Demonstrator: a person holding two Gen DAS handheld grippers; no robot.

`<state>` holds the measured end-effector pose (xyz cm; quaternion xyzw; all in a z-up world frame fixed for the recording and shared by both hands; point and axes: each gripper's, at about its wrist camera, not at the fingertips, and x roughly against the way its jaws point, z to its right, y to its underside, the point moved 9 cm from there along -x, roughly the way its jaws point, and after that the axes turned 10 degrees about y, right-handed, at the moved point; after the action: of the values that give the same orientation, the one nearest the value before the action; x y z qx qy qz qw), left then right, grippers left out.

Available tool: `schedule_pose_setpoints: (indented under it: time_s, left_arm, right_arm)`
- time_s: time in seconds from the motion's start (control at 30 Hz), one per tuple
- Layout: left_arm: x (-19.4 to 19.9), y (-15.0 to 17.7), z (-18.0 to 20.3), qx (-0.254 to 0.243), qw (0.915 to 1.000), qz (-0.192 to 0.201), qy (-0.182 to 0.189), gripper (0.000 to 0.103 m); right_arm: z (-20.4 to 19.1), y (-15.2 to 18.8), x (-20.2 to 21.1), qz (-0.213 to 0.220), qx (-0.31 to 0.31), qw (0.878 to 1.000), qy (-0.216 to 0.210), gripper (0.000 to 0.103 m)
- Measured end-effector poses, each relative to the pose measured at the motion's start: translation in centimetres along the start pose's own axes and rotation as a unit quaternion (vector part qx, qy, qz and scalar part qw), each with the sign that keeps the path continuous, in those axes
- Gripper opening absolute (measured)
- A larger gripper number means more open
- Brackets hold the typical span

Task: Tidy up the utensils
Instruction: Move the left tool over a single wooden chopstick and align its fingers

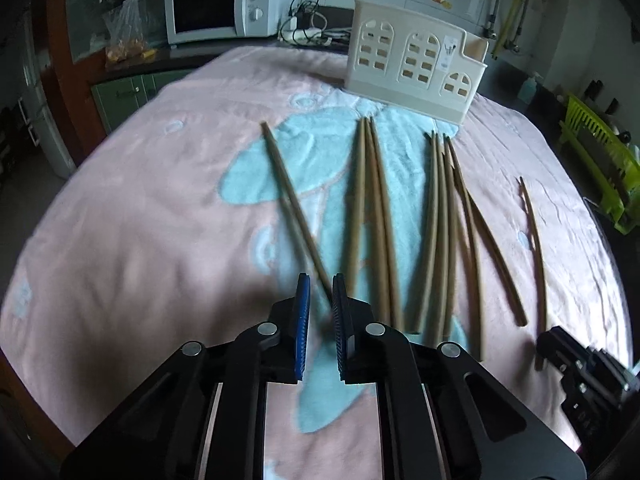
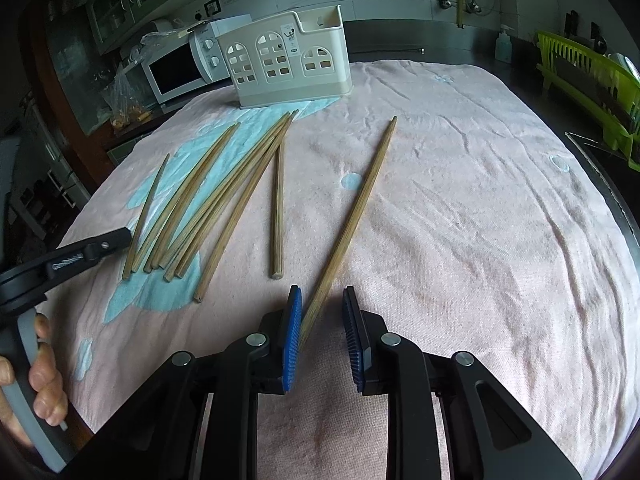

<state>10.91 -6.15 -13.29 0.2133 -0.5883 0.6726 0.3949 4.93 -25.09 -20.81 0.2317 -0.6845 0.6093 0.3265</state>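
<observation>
Several wooden chopsticks (image 1: 440, 220) lie side by side on a pink and blue towel (image 1: 140, 200). My left gripper (image 1: 320, 280) has its blue pads shut on the near end of the leftmost chopstick (image 1: 288, 192), which slants away to the left. In the right wrist view, my right gripper (image 2: 320, 292) is open around the near end of a lone chopstick (image 2: 360, 204). That stick rests against the left pad (image 2: 294, 320), with a gap to the other pad. A cream utensil holder (image 1: 412, 60) with arched cut-outs stands upright at the towel's far edge.
A white microwave (image 1: 224, 8) and a plastic bag are behind the towel on the left. A green dish rack (image 1: 600, 160) stands at the right edge. A person's hand (image 2: 44, 380) holds the left gripper's handle. A single chopstick (image 2: 278, 208) lies between the bundle and the right gripper.
</observation>
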Motion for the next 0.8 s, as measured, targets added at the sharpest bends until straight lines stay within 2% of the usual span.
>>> schedule_pose_setpoints:
  time_s: [0.13,0.23,0.37,0.43,0.67,0.8]
  left_arm:
    - [0.3,0.1,-1.9,0.010,0.9999,-0.003,-0.011,0.010]
    - [0.2,0.2,-2.2,0.043,0.9987,-0.009,0.023,0.010]
    - [-0.1,-0.4,-1.6,0.068,0.9962,-0.002,0.055,0.020]
    - [-0.3,-0.6,-1.3,0.070,0.9961,0.004,0.054,0.028]
    - [-2.0,-1.6,-1.4,0.090,0.9952,-0.001,0.038,0.027]
    - [-2.7,-1.3,-1.4,0.072,0.9970,-0.019,0.022,0.026]
  right_arm:
    - [0.0,0.0,0.0,0.000,0.002,1.000,0.003,0.021]
    - [0.1,0.0,0.0,0.000,-0.001,1.000,0.003,0.021]
    - [0.1,0.0,0.0,0.000,0.002,1.000,0.005,0.022]
    - [0.1,0.0,-0.1,0.000,0.002,1.000,0.006,0.023]
    - [-0.1,0.0,-0.1,0.001,0.003,1.000,0.003,0.026]
    - [-0.2,0.0,-0.1,0.001,0.003,1.000,0.000,0.026]
